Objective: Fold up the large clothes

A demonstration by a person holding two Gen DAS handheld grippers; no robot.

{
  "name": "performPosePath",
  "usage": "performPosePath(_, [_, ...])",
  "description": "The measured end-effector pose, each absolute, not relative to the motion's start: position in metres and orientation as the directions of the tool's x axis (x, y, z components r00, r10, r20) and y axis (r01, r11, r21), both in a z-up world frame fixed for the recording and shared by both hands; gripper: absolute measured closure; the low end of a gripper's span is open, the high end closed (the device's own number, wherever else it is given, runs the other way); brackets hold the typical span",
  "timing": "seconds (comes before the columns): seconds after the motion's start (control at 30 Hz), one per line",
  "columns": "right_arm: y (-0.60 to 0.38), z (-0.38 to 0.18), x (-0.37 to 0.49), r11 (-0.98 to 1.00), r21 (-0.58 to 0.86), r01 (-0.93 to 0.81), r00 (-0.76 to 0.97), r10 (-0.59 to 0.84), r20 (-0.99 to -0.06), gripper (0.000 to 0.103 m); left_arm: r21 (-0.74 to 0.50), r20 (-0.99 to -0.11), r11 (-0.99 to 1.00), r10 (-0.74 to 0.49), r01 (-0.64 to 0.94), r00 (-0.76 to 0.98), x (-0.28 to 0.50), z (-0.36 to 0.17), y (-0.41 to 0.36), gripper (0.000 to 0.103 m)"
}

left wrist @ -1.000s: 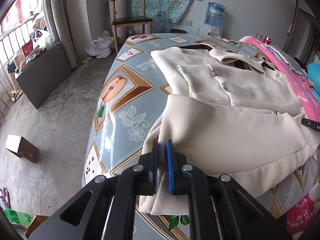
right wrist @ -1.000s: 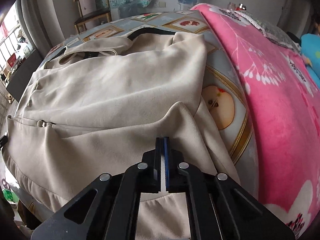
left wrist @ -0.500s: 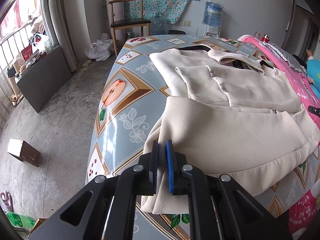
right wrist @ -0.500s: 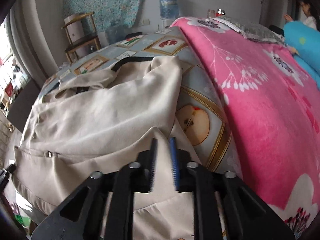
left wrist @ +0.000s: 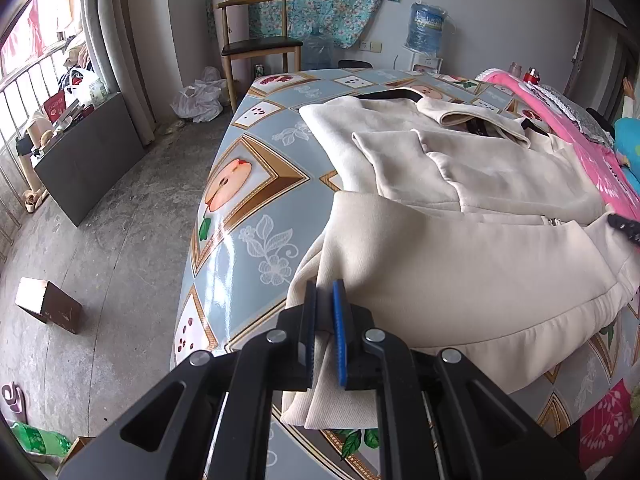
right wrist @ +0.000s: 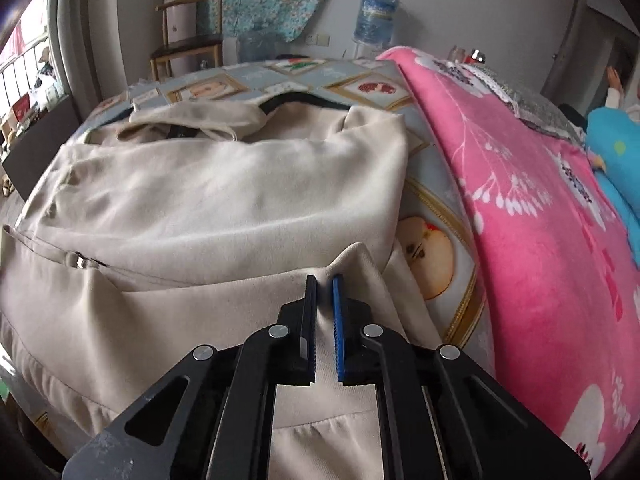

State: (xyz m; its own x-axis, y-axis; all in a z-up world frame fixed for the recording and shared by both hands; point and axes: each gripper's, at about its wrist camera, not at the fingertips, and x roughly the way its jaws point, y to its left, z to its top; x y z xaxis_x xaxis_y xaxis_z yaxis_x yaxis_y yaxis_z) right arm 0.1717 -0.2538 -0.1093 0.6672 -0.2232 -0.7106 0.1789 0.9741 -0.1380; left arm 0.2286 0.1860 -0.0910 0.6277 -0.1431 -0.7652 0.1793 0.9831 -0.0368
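A large cream jacket (left wrist: 460, 208) lies spread on the patterned table (left wrist: 256, 184), its bottom part folded up over the body. My left gripper (left wrist: 323, 286) is shut on the jacket's folded left corner at the near table edge. In the right wrist view the jacket (right wrist: 224, 200) fills the middle, and my right gripper (right wrist: 322, 280) is shut on its folded right corner, with cloth pinched between the pads. The right gripper's tip (left wrist: 624, 226) shows at the far right of the left wrist view.
A pink floral blanket (right wrist: 540, 216) covers the table's right side, with a blue cushion (right wrist: 616, 144) beyond. A wooden chair (left wrist: 260, 48), a water jug (left wrist: 430, 24), plastic bags (left wrist: 196, 100) and a cardboard box (left wrist: 48, 304) stand on the floor to the left.
Both grippers have lifted and carried the jacket's lower edge a little farther over the body. The right gripper's jaws stand slightly wider on the cloth than a second ago.
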Motion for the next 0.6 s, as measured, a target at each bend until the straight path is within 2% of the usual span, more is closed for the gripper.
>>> performPosePath(0.13, [-0.264, -0.072, 0.152, 0.973, -0.034, 0.229, 0.747, -0.198, -0.635, 0.096, -0.036, -0.764, 0.982, -0.147, 0.185, 0.628, 0.229, -0.092, 0.186, 0.095])
performPosePath(0.2, [-0.274, -0.069, 0.157, 0.968, 0.019, 0.249, 0.759, -0.183, -0.625, 0.099, -0.032, -0.762, 0.982, -0.145, 0.187, 0.631, 0.228, -0.092, 0.187, 0.095])
performPosePath(0.33, [-0.291, -0.1, 0.188, 0.959, 0.078, 0.273, 0.703, -0.143, -0.696, 0.099, -0.055, -0.76, 0.982, -0.157, 0.178, 0.631, 0.229, -0.093, 0.19, 0.095])
performPosePath(0.4, [-0.289, -0.116, 0.199, 0.959, 0.043, 0.28, 0.662, -0.16, -0.732, 0.096, -0.064, -0.759, 0.982, -0.162, 0.176, 0.63, 0.229, -0.092, 0.19, 0.095])
performPosePath(0.5, [-0.285, -0.111, 0.191, 0.948, 0.032, 0.318, 0.66, -0.197, -0.725, 0.085, -0.067, -0.759, 0.981, -0.167, 0.18, 0.629, 0.229, -0.091, 0.191, 0.095])
performPosePath(0.57, [-0.286, -0.097, 0.178, 0.934, 0.05, 0.353, 0.675, -0.217, -0.705, 0.072, -0.075, -0.76, 0.981, -0.174, 0.182, 0.626, 0.23, -0.091, 0.192, 0.095])
performPosePath(0.6, [-0.286, -0.089, 0.171, 0.933, 0.064, 0.354, 0.69, -0.215, -0.691, 0.071, -0.077, -0.76, 0.98, -0.176, 0.183, 0.626, 0.23, -0.091, 0.193, 0.095])
